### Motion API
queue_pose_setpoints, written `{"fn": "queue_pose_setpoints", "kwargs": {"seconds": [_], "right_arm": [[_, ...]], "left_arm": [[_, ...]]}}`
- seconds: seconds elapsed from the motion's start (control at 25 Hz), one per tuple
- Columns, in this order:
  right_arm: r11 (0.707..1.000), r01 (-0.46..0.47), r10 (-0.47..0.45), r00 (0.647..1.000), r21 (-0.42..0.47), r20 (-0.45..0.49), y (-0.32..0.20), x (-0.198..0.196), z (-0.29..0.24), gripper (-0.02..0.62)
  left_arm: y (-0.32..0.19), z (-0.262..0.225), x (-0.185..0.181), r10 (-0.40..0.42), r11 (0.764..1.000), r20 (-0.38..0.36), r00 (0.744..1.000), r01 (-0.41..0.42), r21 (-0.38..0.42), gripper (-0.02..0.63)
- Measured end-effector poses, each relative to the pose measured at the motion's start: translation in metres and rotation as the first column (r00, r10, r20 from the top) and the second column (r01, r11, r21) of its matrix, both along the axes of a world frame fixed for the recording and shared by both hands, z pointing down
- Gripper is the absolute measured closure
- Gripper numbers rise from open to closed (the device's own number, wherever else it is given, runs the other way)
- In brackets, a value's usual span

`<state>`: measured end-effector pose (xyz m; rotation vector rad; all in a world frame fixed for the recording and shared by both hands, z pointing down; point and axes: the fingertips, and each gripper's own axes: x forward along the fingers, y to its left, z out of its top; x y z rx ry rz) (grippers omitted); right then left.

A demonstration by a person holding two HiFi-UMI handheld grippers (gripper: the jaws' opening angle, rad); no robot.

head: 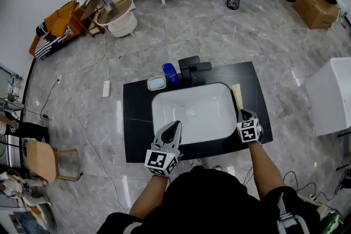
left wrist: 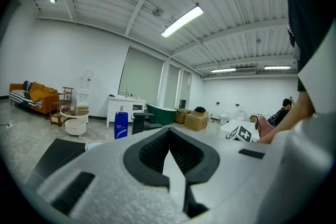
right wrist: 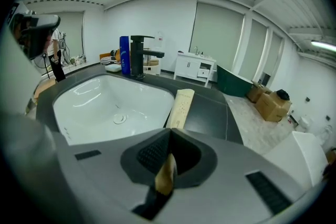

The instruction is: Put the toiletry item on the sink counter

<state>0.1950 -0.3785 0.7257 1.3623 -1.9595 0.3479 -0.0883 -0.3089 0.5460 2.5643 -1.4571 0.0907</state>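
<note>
Counter black, basin white, floor grey marble.

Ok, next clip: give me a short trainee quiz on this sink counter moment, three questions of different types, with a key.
1. Multiple choice: what is the right claw gripping? A) a towel B) the beige toiletry item C) nothing
2. True or false: the left claw is holding something too.
3. Short answer: in the head view, what stands directly left of the black faucet?

Key: 1. B. 2. False, its jaws are together with nothing between them. 3. The blue bottle.
</note>
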Motion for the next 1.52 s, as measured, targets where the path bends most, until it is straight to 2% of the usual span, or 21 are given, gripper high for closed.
{"fn": "queue_pose_setpoints", "kwargs": {"seconds": [0.2,0.48,0.76,0.84,1.16,1.36,1.52], "right_arm": [[0.998,-0.011,0.01,1.0,-0.066,-0.011,0.004,0.0,0.016,0.582],[0.993,-0.032,0.03,0.999,-0.113,-0.023,0.001,0.006,0.025,0.525],[0.988,-0.048,0.051,0.999,-0.147,0.017,0.004,0.007,0.024,0.487],[0.992,-0.062,0.066,0.997,-0.108,0.037,0.003,0.007,0.013,0.463],[0.996,-0.033,0.024,0.994,0.081,0.109,0.012,-0.013,-0.061,0.482],[0.975,0.0,-0.037,0.986,0.221,0.162,0.015,-0.03,-0.132,0.509],[0.947,0.058,-0.121,0.975,0.315,0.185,0.02,-0.05,-0.185,0.561]], "left_arm": [[0.0,0.006,-0.011,-0.015,1.0,-0.004,1.0,0.015,-0.01,0.597],[-0.002,0.006,-0.012,-0.008,1.0,-0.019,1.0,0.008,-0.006,0.597],[0.001,0.003,-0.008,0.002,1.0,-0.02,1.0,-0.002,-0.003,0.597],[0.002,0.003,-0.008,0.001,1.0,-0.02,1.0,-0.001,-0.003,0.597],[0.005,0.0,0.0,0.012,1.0,-0.023,1.0,-0.012,0.004,0.597],[0.006,-0.009,0.011,0.03,0.999,-0.03,0.999,-0.029,0.025,0.597],[0.006,-0.018,0.014,0.034,0.998,-0.036,0.999,-0.032,0.045,0.597]]}}
